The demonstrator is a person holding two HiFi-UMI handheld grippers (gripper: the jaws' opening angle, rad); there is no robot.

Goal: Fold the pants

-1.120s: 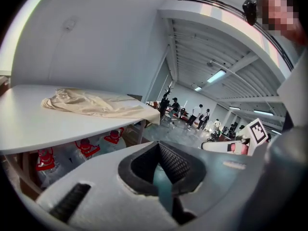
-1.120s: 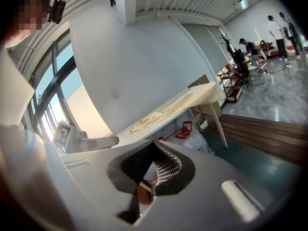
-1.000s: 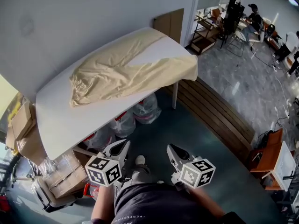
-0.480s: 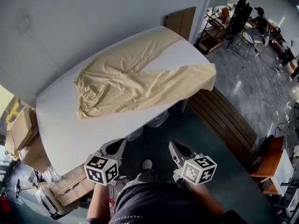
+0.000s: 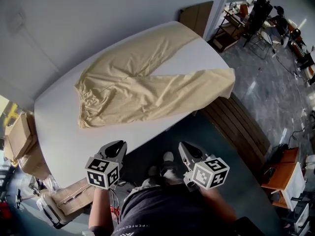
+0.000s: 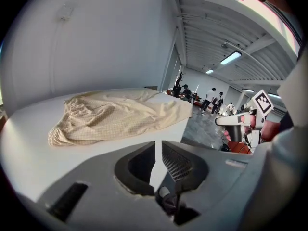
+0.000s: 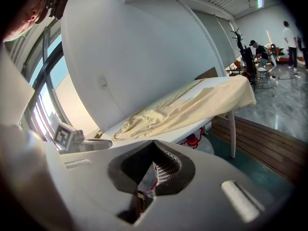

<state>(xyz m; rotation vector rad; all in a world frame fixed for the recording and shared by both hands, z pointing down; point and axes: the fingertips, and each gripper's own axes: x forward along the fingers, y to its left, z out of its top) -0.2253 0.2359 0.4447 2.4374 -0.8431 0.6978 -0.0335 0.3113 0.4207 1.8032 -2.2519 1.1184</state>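
Note:
Pale yellow pants [image 5: 147, 90] lie spread on a white table [image 5: 64, 132], waistband at the left; one leg runs to the far corner and the other hangs over the right edge. They also show in the left gripper view [image 6: 115, 117] and the right gripper view [image 7: 192, 107]. My left gripper [image 5: 117, 145] hovers at the table's near edge. Its jaws have just been opening and stand a narrow slit apart [image 6: 158, 143], with nothing between them. My right gripper [image 5: 184, 146] is off the table's front, shut and empty [image 7: 154, 142]. Both are well short of the pants.
Cardboard boxes [image 5: 19, 141] are stacked left of the table. A slatted wooden platform [image 5: 236, 127] runs along its right side. Filled bags [image 7: 195, 141] sit under the table. A brown board [image 5: 197, 16] leans on the wall. People and equipment [image 5: 266, 14] stand at the far right.
Both grippers have moved forward to the table, the left now over its near edge. The left jaws have parted a little. The pants lie unmoved.

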